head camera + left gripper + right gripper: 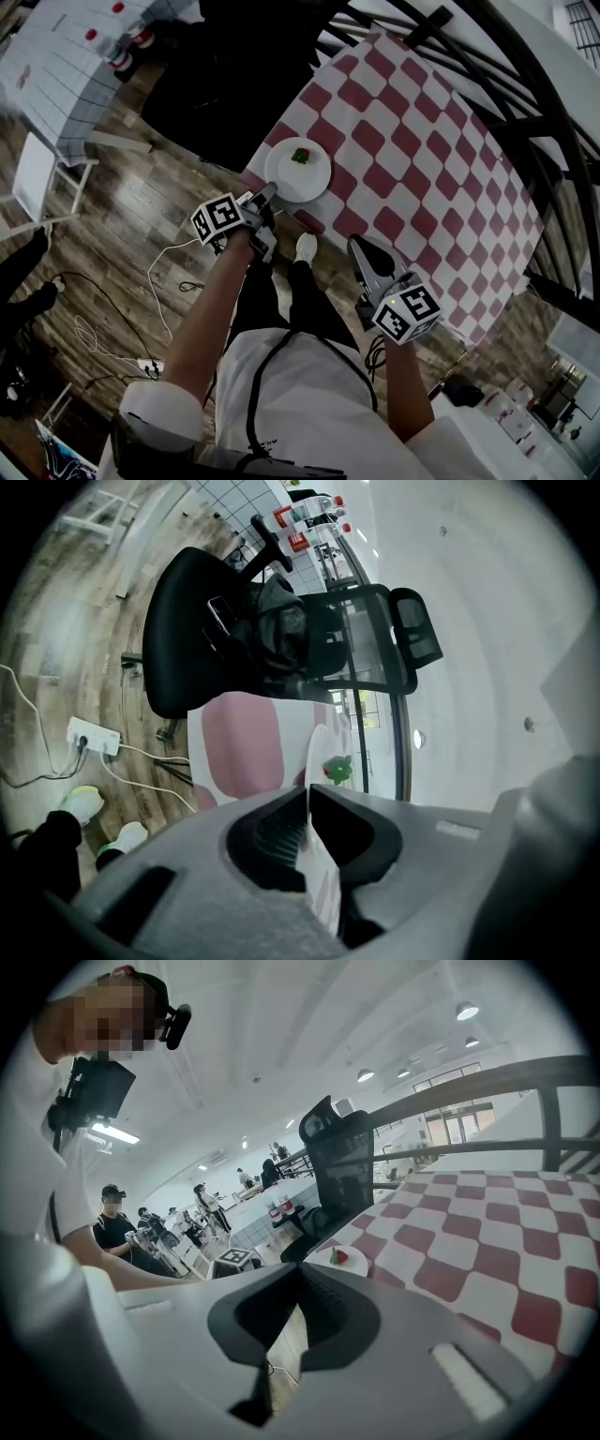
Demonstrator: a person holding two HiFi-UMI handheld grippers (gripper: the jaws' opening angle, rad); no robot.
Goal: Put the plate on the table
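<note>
A white plate (pixel 297 172) with a small green and red piece of food (pixel 300 156) rests on the near left corner of the table, on its red and white checked cloth (pixel 412 159). My left gripper (pixel 267 193) is shut on the plate's near rim. In the left gripper view the plate (pixel 317 747) stands edge-on between the jaws of the left gripper (pixel 307 795). My right gripper (pixel 360 246) hovers off the table's near edge, shut and empty. The right gripper (pixel 298 1275) looks toward the plate (pixel 352 1264) from the side.
A black office chair (pixel 216 621) stands beyond the table's corner. A power strip (pixel 92 735) and cables lie on the wooden floor. A black railing (pixel 525 122) curves round the table's far side. Several people (pixel 112 1218) stand in the background.
</note>
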